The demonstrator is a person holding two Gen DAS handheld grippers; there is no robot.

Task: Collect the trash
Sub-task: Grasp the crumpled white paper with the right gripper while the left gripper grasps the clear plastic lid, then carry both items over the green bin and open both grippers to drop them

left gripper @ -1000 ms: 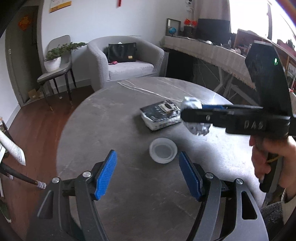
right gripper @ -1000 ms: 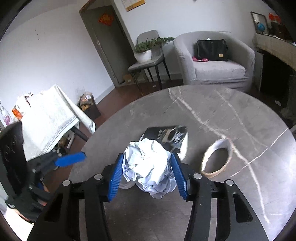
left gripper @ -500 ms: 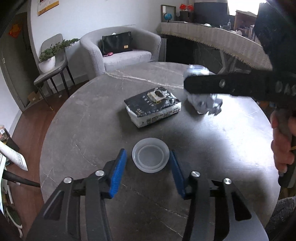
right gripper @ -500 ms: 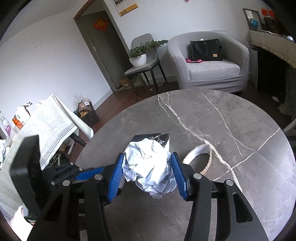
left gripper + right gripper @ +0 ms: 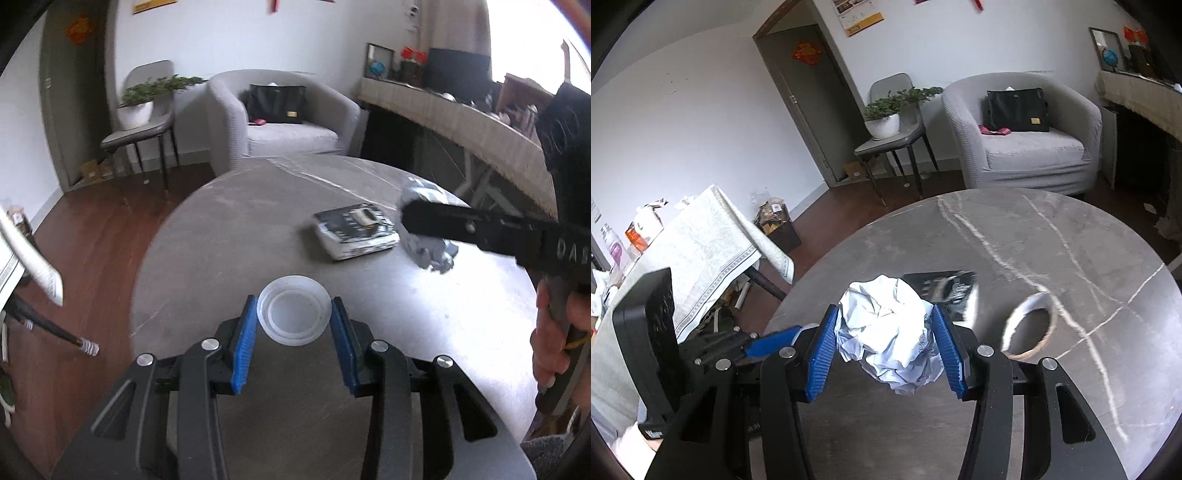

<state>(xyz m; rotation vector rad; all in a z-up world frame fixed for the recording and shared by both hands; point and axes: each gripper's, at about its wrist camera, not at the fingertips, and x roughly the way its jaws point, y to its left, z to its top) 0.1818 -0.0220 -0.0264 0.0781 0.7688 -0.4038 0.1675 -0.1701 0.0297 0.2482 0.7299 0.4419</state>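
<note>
The left gripper (image 5: 293, 334) clasps a clear plastic lid (image 5: 294, 315) between its 2 blue pads. The right gripper (image 5: 888, 352) squeezes a crumpled paper ball (image 5: 888, 341) above the round marble table (image 5: 1089, 258), dark packet (image 5: 947, 290) at 12 o'clock.

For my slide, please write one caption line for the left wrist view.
Left gripper jaws close around a clear plastic lid on the round grey table.

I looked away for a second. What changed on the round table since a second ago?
The left tongs moved in and closed around the plastic lid, which lay ahead of them before. The right tongs still clamp the crumpled paper; the black packet stayed put.
</note>
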